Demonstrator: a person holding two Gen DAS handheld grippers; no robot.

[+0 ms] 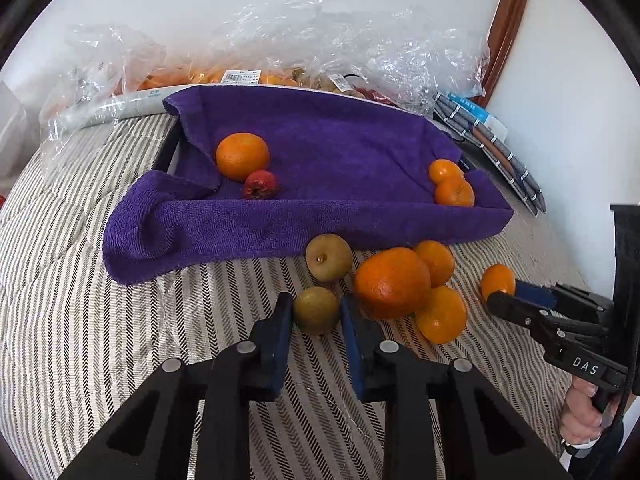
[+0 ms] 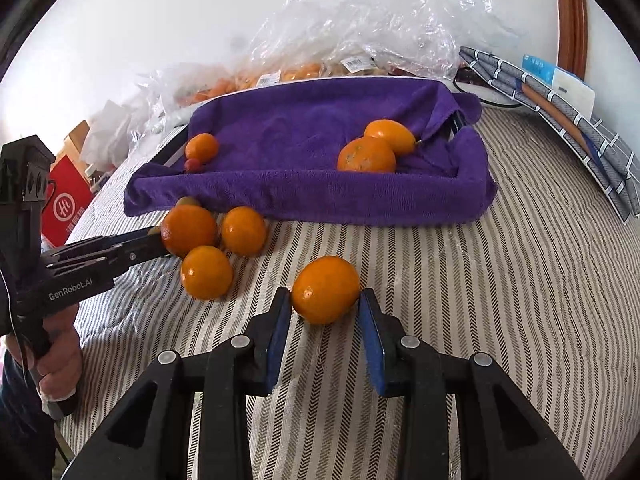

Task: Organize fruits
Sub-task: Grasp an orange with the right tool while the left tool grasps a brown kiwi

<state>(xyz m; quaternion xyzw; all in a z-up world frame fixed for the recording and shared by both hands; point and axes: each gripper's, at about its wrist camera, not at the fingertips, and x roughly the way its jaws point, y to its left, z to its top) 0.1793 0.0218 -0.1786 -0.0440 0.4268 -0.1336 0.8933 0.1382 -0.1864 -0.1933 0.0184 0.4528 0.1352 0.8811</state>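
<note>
Blue-padded fingers of the left hand-held gripper [image 1: 316,314] sit nearest in the left wrist view, clamped on a small brown-green fruit [image 1: 317,310] at 6 o'clock on the striped bedcover [image 1: 100,320]; its stem direction cannot be told. A second brown-green fruit [image 1: 329,257], stem end facing the camera, lies just beyond it. At 4 o'clock a large orange [image 1: 392,282] touches two smaller ones [image 1: 441,314].

In the right wrist view the right hand-held gripper [image 2: 325,300] has its two pads against the sides of a mandarin [image 2: 325,289], which rests on the bedcover with its long axis running side to side. At 9 o'clock a hand [image 2: 60,364] grips the left tool's handle, fingers curled round it, tool pointing toward the fruit cluster; white lettering reads "GenRobot.AI". The other tool, seen at 3 o'clock in the left view, reads "DAS".

Farther off, a tray draped with a purple towel [image 1: 320,140] holds an orange [image 1: 242,156] with a small red fruit [image 1: 261,185] at 10 o'clock and two mandarins [image 1: 454,192] at 2 o'clock. Behind, at 12 o'clock, clear plastic bags [image 1: 340,40] carry barcode labels too small to read.
</note>
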